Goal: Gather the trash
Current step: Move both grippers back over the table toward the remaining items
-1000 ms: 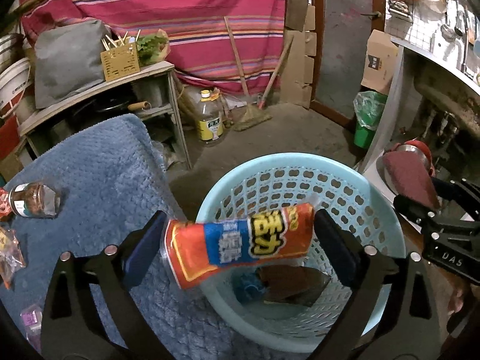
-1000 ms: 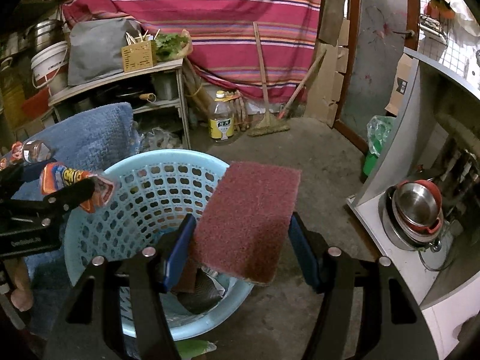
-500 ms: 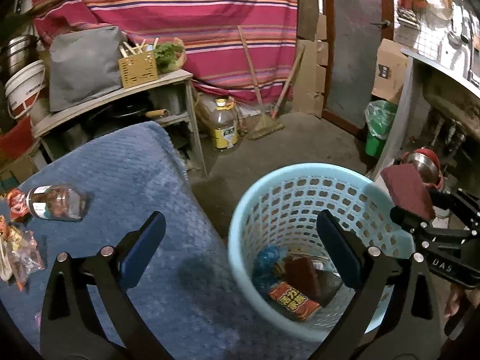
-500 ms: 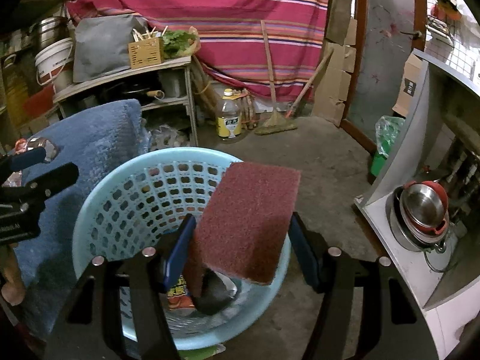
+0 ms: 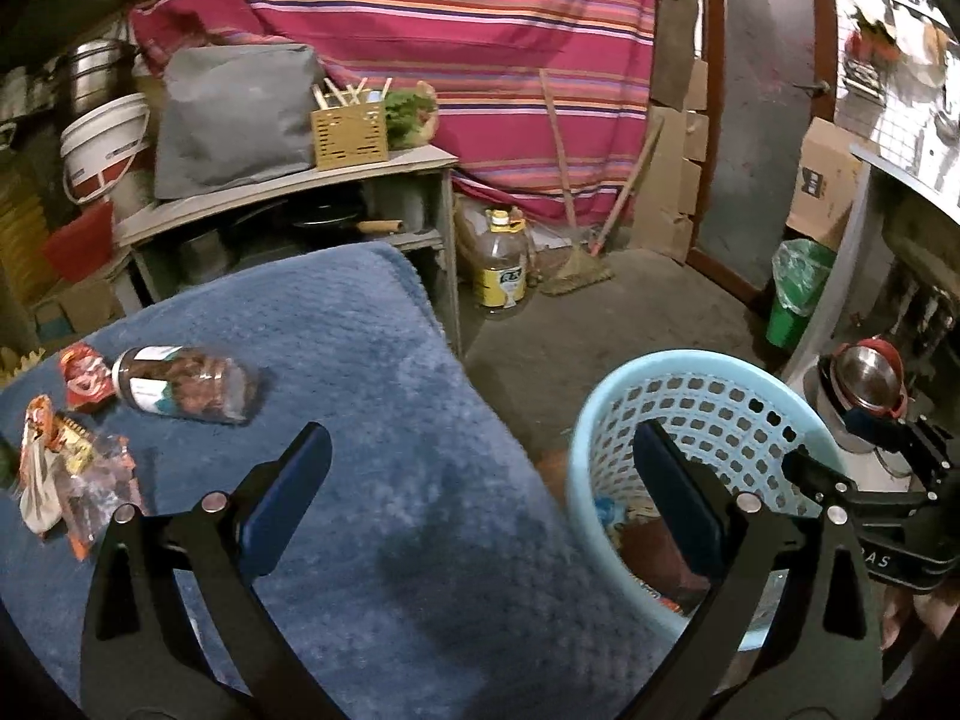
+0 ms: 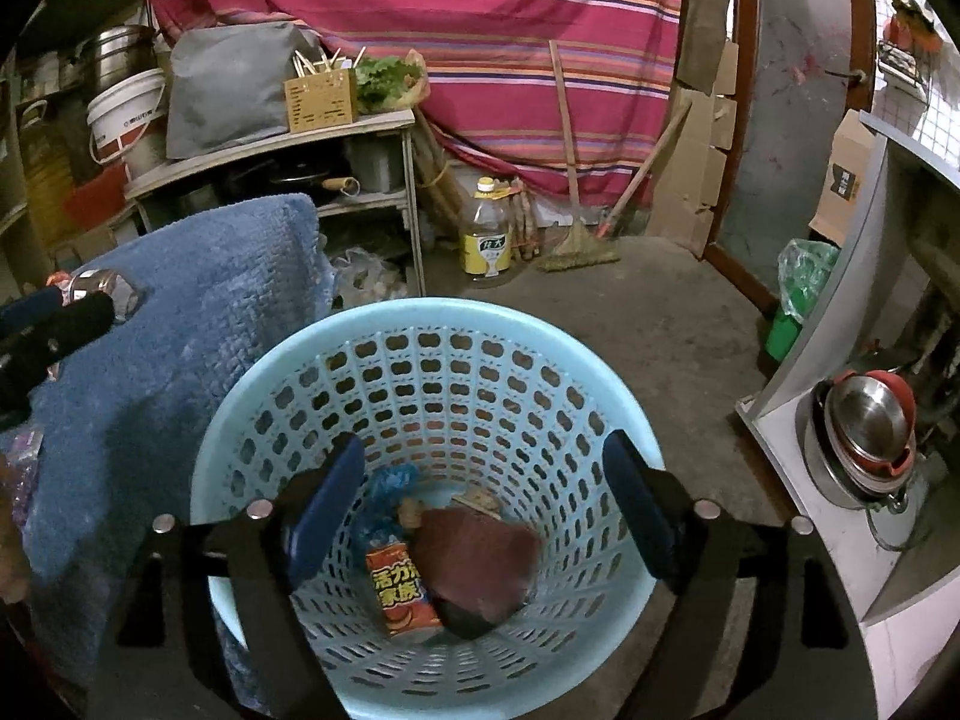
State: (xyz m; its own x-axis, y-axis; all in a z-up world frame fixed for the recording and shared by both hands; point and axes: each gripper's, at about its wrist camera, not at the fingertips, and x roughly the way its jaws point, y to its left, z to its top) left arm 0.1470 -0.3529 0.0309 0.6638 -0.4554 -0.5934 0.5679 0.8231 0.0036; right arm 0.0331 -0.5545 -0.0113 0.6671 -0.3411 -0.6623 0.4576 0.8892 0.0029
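A light blue perforated basket (image 6: 432, 324) stands on the floor beside a blue towel-covered surface (image 5: 360, 360). Inside lie a maroon scouring pad (image 6: 474, 564), an orange snack packet (image 6: 399, 594) and a blue wrapper (image 6: 384, 492). My right gripper (image 6: 480, 510) is open and empty above the basket. My left gripper (image 5: 480, 498) is open and empty, over the towel's edge next to the basket (image 5: 774, 420). On the towel lie a plastic bottle (image 5: 180, 384), a red wrapper (image 5: 84, 375) and clear snack wrappers (image 5: 66, 480).
A shelf (image 5: 288, 192) with a grey bag and a wooden box stands behind the towel. An oil bottle (image 6: 486, 234) and a broom (image 6: 576, 240) are on the floor by the striped curtain. A green bin (image 6: 798, 300) and stacked metal bowls (image 6: 864, 432) are at the right.
My left gripper dropped the orange snack packet into the basket and swung left over the towel. My right gripper opened and the maroon pad fell into the basket.
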